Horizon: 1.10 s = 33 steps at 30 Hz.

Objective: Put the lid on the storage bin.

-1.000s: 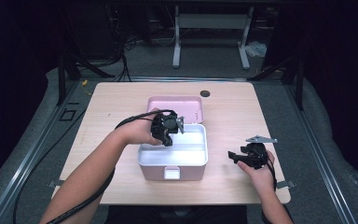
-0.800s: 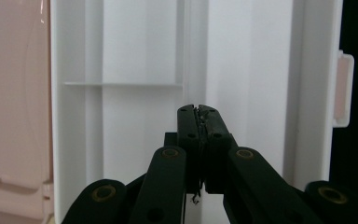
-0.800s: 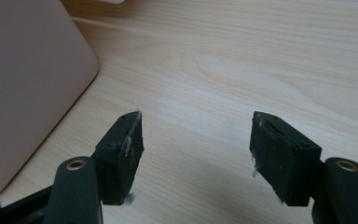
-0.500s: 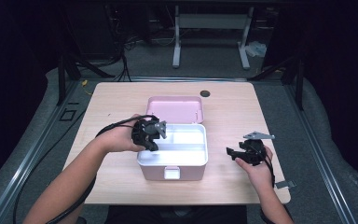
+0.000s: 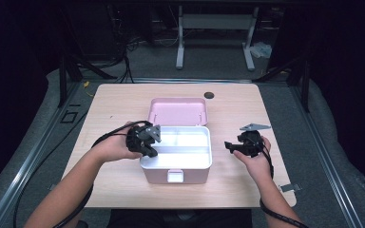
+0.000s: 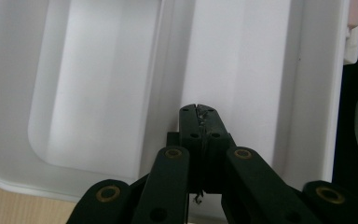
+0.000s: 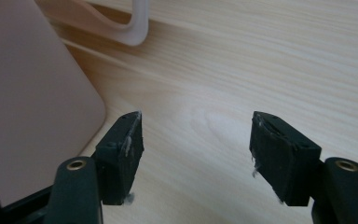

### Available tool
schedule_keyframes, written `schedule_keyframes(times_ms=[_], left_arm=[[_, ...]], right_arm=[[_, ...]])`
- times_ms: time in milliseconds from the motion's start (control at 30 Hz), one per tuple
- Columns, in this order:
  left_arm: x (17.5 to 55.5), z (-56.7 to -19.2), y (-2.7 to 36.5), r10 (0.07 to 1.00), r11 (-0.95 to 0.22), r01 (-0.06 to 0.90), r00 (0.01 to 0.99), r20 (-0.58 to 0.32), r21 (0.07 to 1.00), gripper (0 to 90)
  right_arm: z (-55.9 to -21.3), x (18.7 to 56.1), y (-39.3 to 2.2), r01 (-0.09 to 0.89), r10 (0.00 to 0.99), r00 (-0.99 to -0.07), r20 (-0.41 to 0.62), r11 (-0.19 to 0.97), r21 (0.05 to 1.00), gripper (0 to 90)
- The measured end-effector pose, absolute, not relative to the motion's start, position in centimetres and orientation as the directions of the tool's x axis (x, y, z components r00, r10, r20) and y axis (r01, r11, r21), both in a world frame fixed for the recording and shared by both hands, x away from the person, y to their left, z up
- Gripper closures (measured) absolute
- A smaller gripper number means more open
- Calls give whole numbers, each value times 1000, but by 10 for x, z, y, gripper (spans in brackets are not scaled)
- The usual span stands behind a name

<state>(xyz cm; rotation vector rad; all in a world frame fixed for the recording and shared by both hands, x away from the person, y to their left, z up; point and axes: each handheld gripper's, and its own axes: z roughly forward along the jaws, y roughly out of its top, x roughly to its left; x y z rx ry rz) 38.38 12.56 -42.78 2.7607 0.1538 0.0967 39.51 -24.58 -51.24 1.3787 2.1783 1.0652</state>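
Leftward, the left gripper point(image 5: 148, 140) has drawn to the box's point(image 5: 176, 161) nine-o'clock rim, jaws just closed, empty. Box sits mid-surface point(image 5: 123, 102), lid point(image 5: 177, 111) open at twelve. Right gripper point(image 5: 235, 145), jaws apart, should approach squarely.

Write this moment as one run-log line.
left tool: shut, empty, over open pink plastic box's white tray | right tool: open, empty, above light wooden table beside box
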Motion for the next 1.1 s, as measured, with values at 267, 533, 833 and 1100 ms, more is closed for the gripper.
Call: schedule_keyframes(times_ms=[267,533,833,1100], left_arm=[[381,-430,129,169,-904,137,985,44,405,899],[378,-430,127,197,-906,160,979,57,391,899],[379,-430,128,222,-897,187,974,42,401,900],[378,-430,126,221,-901,187,974,45,391,900]], right_arm=[[-497,425,-232,575,860,-505,77,269,773,363],[-464,450,-211,532,860,-507,56,261,805,407],[-455,463,-191,536,855,-515,57,270,800,398],[-455,478,-180,547,856,-510,83,249,799,430]])
